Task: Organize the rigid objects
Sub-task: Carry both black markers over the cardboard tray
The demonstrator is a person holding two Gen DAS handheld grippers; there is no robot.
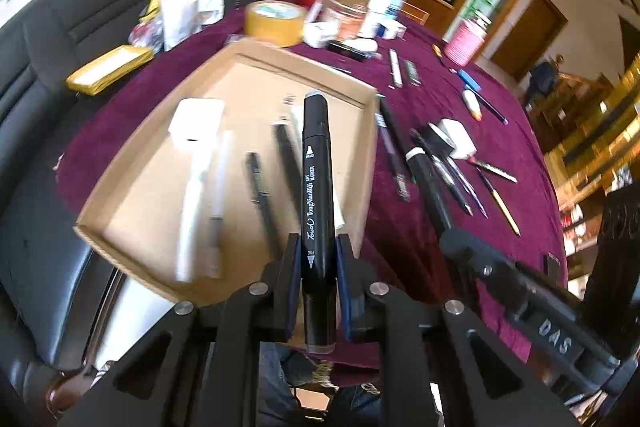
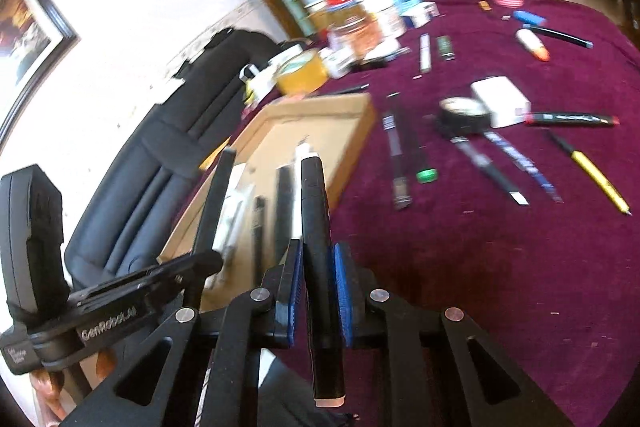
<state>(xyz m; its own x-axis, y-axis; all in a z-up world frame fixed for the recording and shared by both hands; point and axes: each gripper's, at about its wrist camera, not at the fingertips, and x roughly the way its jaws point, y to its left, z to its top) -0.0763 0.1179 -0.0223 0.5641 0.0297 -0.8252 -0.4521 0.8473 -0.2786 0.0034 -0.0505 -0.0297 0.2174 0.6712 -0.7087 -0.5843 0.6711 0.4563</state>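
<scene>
Round worktop under maroon velvet cloth [image 1: 460, 107] fills mid-frame in both views. Shallow brown cardboard tray [image 1: 132, 187], centre-left of the left view, holds a white oblong block [image 1: 196, 123], white pen, two dark pens. Loose pens and markers are scattered right of the tray. Left tongs [image 1: 318, 255] clamped on a black art marker with white lettering [image 1: 316, 163], pointing up over the tray. Right tongs [image 2: 316, 267] clamped on a plain black marker [image 2: 316, 211], lower centre of the right view.
</scene>
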